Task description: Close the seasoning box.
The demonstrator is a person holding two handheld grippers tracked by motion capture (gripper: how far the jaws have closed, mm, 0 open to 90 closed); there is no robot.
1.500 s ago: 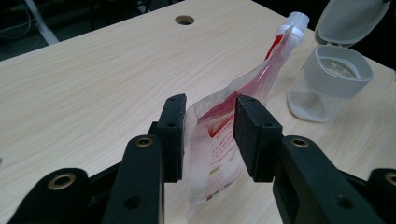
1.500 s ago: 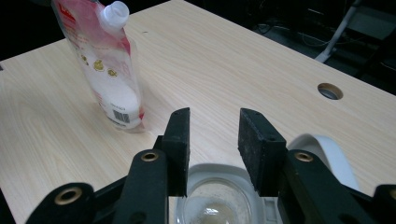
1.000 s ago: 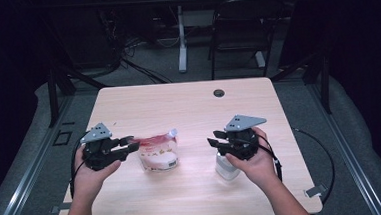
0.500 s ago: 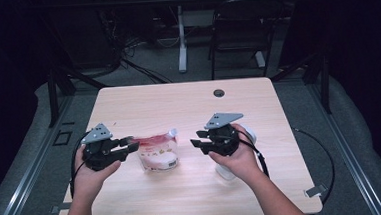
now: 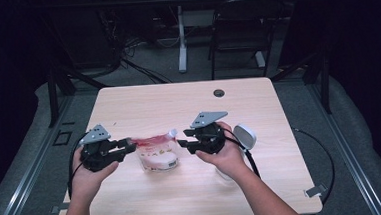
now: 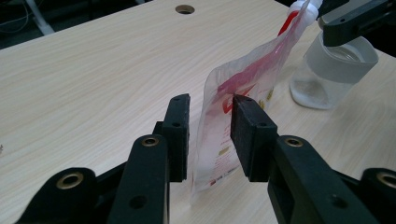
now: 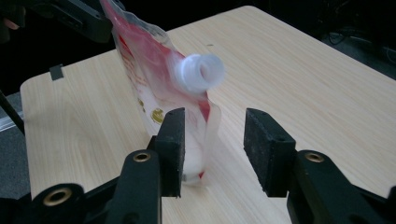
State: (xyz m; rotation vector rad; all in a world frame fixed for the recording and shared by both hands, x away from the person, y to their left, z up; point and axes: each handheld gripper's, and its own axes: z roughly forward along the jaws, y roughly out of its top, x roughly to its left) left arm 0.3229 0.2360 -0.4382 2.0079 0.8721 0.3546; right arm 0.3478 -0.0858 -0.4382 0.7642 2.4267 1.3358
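Note:
A clear pouch (image 5: 156, 154) with red print and white contents stands upright on the table, its white spout (image 5: 171, 133) uncapped and pointing right. My left gripper (image 5: 130, 142) is shut on the pouch's left edge. In the left gripper view the pouch (image 6: 252, 74) fills the gap between my gripper's (image 6: 210, 121) pads, whose jaws have just been closing. My right gripper (image 5: 181, 142) is open at the spout side and its jaws have just been opening. In the right gripper view the spout (image 7: 201, 72) sits just above my gripper (image 7: 212, 135), with the pouch (image 7: 144, 60) edge by the left pad.
A clear open jar (image 6: 327, 79) with a frosted band stands beyond the pouch, near my right hand. A white round lid-like thing (image 5: 245, 135) lies right of that hand. The wooden table (image 5: 178, 103) has a cable hole (image 5: 219, 92) at the back. A chair stands behind.
My right gripper moved left from over the jar to the pouch's spout, with its jaws wider apart. The white round thing came into sight. The left hand held still.

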